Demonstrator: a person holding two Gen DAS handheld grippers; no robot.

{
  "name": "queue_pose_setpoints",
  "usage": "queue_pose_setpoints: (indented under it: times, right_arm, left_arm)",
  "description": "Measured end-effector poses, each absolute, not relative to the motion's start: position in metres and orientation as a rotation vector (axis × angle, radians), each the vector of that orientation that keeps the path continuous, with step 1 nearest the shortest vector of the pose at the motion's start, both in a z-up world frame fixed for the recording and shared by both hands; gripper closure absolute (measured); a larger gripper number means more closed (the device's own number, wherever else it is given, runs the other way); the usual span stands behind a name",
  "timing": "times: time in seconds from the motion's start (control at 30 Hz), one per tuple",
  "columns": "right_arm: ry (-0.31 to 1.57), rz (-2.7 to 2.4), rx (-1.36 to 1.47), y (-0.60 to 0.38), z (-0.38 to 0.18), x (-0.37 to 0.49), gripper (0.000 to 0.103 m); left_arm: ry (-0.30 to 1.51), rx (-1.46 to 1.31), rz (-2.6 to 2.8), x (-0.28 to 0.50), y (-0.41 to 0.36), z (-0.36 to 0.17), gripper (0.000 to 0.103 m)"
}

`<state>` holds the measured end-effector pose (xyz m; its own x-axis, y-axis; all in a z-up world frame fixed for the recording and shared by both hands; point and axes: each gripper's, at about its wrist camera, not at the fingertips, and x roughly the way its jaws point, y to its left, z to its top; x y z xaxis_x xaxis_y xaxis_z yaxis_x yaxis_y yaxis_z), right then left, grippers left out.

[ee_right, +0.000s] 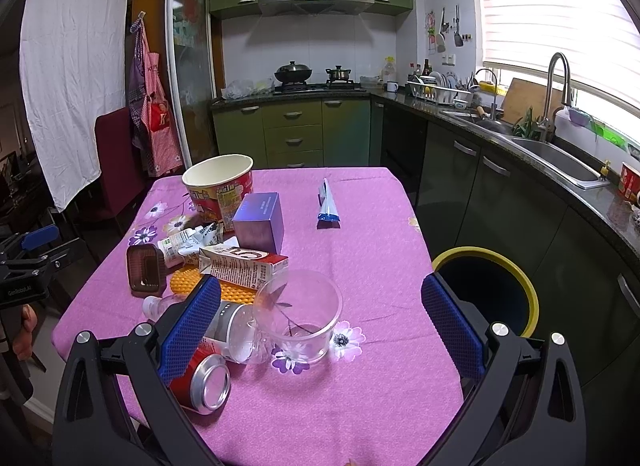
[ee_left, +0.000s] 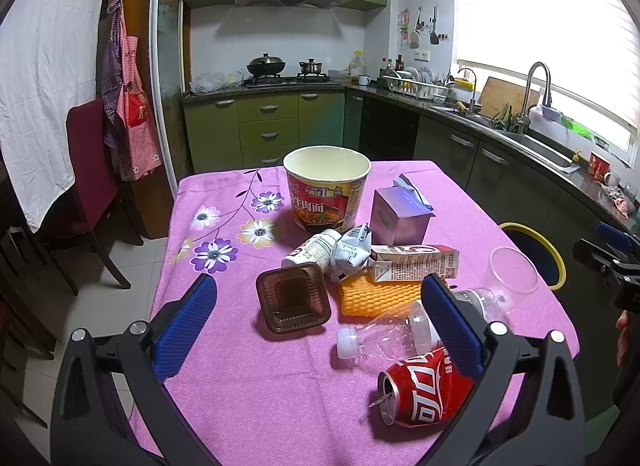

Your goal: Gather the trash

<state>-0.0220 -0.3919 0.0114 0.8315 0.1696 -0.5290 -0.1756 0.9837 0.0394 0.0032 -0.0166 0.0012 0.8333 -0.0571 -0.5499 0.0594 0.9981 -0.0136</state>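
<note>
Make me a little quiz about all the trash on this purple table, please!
1. True or false: the red soda can is standing upright.
2. Which thing stands upright near the table's right edge? A) clear plastic cup B) a glass jar C) a teapot
3. Fill in: the bin beside the table has a ______ rim.

Key
1. False; it lies on its side next to the clear bottle.
2. A. Both tools, left and right, are open and hold nothing.
3. Yellow.
</note>
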Motion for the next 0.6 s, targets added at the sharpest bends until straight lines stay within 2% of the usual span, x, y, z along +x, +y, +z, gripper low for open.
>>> queue_pose_setpoints:
  times: [0.6]
  right_arm:
    - [0.58,0.188,-0.011,-0.3898,0.0052,-0.0146,0.004]
  left_arm:
    - [0.589,0.008,-0.066,0.0053,-0.0181,0.0,0.006]
